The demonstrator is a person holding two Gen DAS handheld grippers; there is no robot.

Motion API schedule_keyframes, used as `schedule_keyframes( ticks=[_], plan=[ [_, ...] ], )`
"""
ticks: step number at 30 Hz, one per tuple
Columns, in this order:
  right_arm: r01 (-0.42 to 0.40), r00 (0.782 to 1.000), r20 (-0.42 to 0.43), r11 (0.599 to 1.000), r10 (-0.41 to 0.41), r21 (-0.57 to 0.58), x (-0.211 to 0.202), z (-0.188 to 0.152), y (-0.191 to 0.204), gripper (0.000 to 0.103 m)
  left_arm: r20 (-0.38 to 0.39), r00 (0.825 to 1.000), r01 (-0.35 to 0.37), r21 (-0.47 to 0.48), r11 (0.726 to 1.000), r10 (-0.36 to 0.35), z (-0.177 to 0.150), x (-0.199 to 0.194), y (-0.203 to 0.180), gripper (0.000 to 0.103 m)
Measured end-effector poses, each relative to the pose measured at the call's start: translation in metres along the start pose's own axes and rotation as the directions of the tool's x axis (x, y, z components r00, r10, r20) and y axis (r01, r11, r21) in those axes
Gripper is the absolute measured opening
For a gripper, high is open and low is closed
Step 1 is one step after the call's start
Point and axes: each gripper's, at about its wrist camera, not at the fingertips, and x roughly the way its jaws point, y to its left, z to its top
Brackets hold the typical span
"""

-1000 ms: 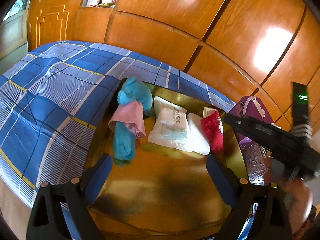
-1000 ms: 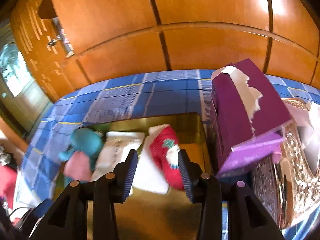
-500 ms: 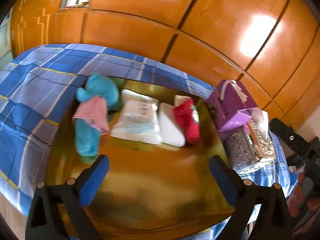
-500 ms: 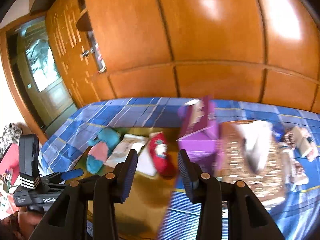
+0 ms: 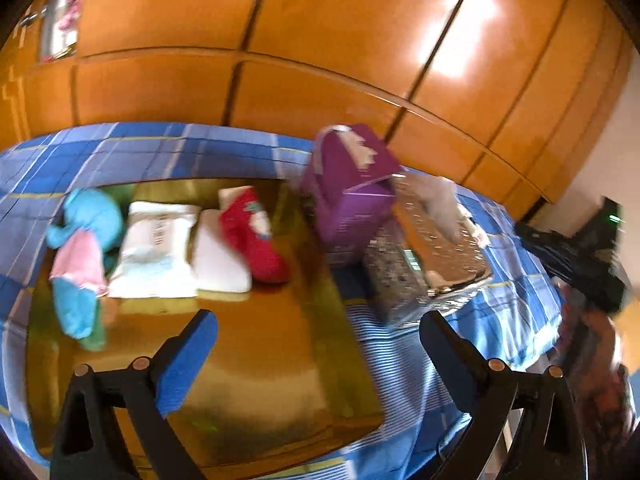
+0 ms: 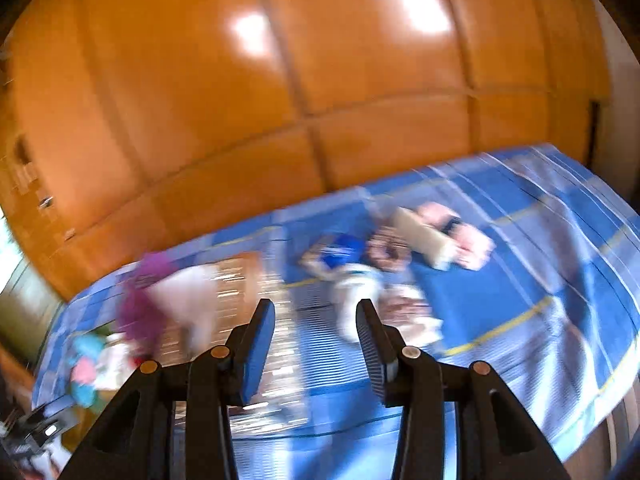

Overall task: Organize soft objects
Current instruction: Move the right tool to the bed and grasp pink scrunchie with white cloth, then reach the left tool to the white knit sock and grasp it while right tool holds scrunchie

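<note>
Soft toys [image 6: 404, 256], motion-blurred beyond telling apart, lie upper right of the half-open, empty right gripper [image 6: 316, 344] on a blue checked bedspread [image 6: 520, 280]. At lower frame, the left gripper [image 5: 318, 354] gapes wide and empty over a golden tray [image 5: 260, 380]; a turquoise plush toy in pink cloth [image 5: 82, 248] lies at its left end, partly overlapped by white packets [image 5: 160, 248].

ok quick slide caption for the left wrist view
Open left gripper above a golden tray holding a red stocking and blue plush.

left claw [image 5: 318, 354] wide open, empty; right claw [image 6: 316, 344] half-open, empty.
</note>
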Motion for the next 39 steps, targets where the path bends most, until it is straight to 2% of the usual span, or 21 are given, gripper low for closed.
schedule_keyframes(
  ticks=[3,7,13,16,27,28,31,35,39],
  plan=[
    [0.054,0.998,-0.036,0.997,-0.052,0.063,0.023,0.011,-0.039,0.043,-0.007,1.0,0.019,0.03,0.999,-0.019,0.003,0.003,-0.018,0.102],
    [0.041,0.992,-0.123,0.987,-0.022,0.157,0.061,0.019,-0.077,0.043,-0.019,0.999,0.04,0.066,0.997,-0.039,0.008,0.006,-0.04,0.102],
    [-0.001,0.964,-0.26,0.98,0.055,0.201,0.116,0.008,-0.091,0.043,-0.039,0.998,0.043,0.123,0.991,-0.039,0.014,0.01,-0.067,0.102],
    [-0.009,0.955,-0.29,0.983,0.063,0.186,0.129,-0.001,-0.086,0.043,-0.041,0.998,0.05,0.156,0.986,-0.044,0.019,0.012,-0.081,0.102],
    [-0.089,0.956,-0.266,0.988,0.121,0.129,0.132,-0.015,-0.093,0.045,-0.074,0.992,0.116,0.256,0.96,-0.101,0.036,0.028,-0.135,0.102],
    [-0.098,0.956,-0.262,0.987,0.129,0.129,0.132,-0.015,-0.094,0.043,-0.076,0.992,0.121,0.261,0.958,-0.104,0.038,0.03,-0.14,0.102],
    [-0.112,0.969,-0.211,0.99,0.129,0.091,0.123,-0.016,-0.097,0.037,-0.078,0.99,0.134,0.284,0.949,-0.116,0.049,0.033,-0.158,0.102],
    [-0.089,0.992,-0.087,0.993,0.095,0.075,0.098,-0.015,-0.106,0.036,-0.078,0.988,0.15,0.328,0.933,-0.131,0.063,0.036,-0.184,0.103],
    [0.012,1.0,0.003,0.996,-0.012,0.083,0.086,-0.015,-0.125,0.036,-0.088,0.987,0.159,0.36,0.919,-0.136,0.079,0.049,-0.215,0.103]
  ],
)
